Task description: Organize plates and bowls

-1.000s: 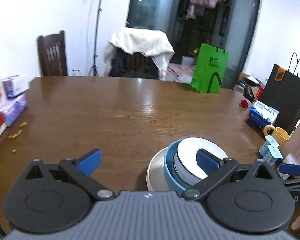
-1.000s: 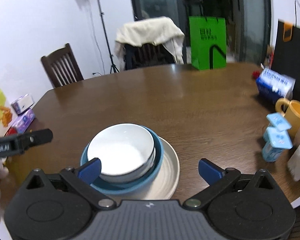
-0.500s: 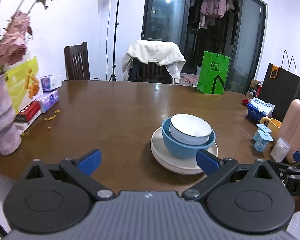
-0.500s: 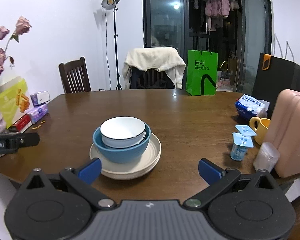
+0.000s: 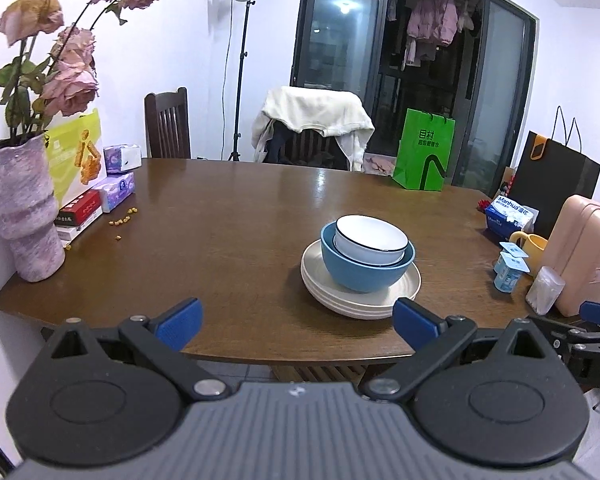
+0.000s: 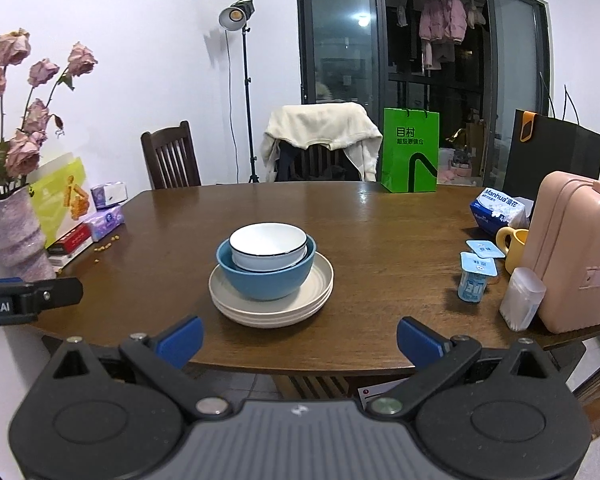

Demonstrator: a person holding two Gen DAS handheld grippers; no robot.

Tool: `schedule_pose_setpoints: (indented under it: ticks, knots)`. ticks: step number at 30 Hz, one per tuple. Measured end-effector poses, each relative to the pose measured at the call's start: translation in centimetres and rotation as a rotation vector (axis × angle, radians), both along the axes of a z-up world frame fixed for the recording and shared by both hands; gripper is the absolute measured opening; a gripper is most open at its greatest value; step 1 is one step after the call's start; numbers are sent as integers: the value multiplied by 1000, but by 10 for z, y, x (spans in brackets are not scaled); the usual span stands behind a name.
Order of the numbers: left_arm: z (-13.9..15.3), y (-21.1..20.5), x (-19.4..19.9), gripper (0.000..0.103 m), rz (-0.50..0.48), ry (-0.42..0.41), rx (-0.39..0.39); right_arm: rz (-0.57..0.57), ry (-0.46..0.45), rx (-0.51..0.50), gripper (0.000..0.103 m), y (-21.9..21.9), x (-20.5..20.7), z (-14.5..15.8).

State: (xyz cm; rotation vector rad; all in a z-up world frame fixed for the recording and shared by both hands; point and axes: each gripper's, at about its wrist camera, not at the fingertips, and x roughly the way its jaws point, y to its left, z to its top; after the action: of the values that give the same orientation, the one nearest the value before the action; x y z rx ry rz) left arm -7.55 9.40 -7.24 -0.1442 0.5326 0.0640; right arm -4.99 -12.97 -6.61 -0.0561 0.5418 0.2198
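From the left wrist view, the left gripper hangs off the near edge of the wooden table, its blue-padded fingers spread wide with nothing between them. Ahead and slightly right, a white bowl sits nested in a blue bowl, which rests on a stack of cream plates. A pink vase of dried roses stands at the table's left edge.

From the right wrist view, the right gripper is likewise held wide apart and empty, short of the table edge. The same stack lies ahead, slightly left of centre: white bowl, blue bowl, cream plates. Yogurt cups and a yellow mug stand well apart on the right, beside a pink case.
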Motion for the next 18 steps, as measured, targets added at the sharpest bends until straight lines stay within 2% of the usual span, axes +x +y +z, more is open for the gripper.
schedule_pose_setpoints:
  ticks: [18]
  knots:
    - [1, -7, -15, 103, 2, -2, 2, 14, 11, 17, 103, -5, -15, 0]
